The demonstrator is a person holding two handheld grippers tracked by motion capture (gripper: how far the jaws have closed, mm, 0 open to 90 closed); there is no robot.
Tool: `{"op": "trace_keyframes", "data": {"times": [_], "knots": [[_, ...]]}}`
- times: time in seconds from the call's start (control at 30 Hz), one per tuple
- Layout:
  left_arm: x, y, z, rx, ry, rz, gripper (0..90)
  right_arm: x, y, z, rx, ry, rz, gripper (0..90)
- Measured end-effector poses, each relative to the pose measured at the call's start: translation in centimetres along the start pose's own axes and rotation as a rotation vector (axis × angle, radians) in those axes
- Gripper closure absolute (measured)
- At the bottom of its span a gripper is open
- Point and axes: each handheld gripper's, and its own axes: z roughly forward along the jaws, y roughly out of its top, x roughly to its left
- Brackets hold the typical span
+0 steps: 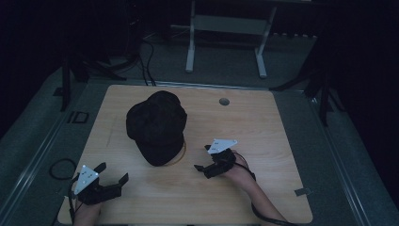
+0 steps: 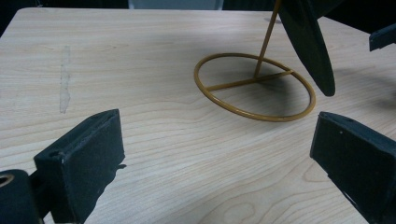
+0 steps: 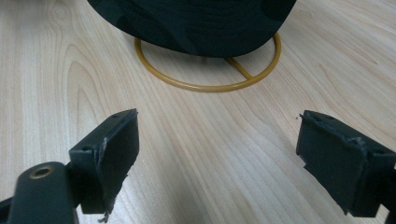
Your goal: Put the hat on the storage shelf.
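A black cap sits on a gold wire stand in the middle of the wooden table. In the left gripper view the stand's ring base and thin post rise to the cap's brim. The right gripper view has the cap hanging over the ring. My left gripper rests open at the table's front left, clear of the cap. My right gripper is open just right of the stand, jaws pointing at it, nothing between them.
A round cable hole lies at the table's back right. A white desk frame stands on the floor behind the table. Cables trail on the floor at back left. A faint smear marks the tabletop.
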Motion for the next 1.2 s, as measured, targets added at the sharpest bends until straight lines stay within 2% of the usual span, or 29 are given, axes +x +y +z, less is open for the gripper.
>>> {"op": "trace_keyframes", "data": {"times": [0.2, 0.47, 0.67, 0.87, 1.07, 1.2], "knots": [[0.0, 0.0, 0.1, 0.005, -0.003, -0.002, 3.4, 0.4, -0.8, -0.2, -0.037, -0.018, 0.009, 13.1], [0.0, 0.0, 0.0, 0.004, -0.004, -0.001, 3.4, 0.7, -2.0, 0.0, -0.044, -0.037, 0.022, 13.1], [0.0, 0.0, 0.0, 0.002, -0.004, -0.003, 3.4, 1.0, -2.8, -0.5, -0.049, -0.086, 0.008, 13.1], [0.0, 0.0, 0.0, 0.001, -0.004, -0.001, 3.4, 0.8, -3.9, -1.4, -0.07, -0.113, 0.033, 13.1], [0.0, 0.0, 0.0, 0.0, -0.004, -0.003, 3.4, 0.5, -4.9, -2.2, -0.067, -0.132, 0.032, 13.1], [0.0, 0.0, 0.0, 0.0, -0.002, -0.002, 3.4, 0.3, -5.5, -3.0, -0.088, -0.13, 0.043, 13.1]]}}
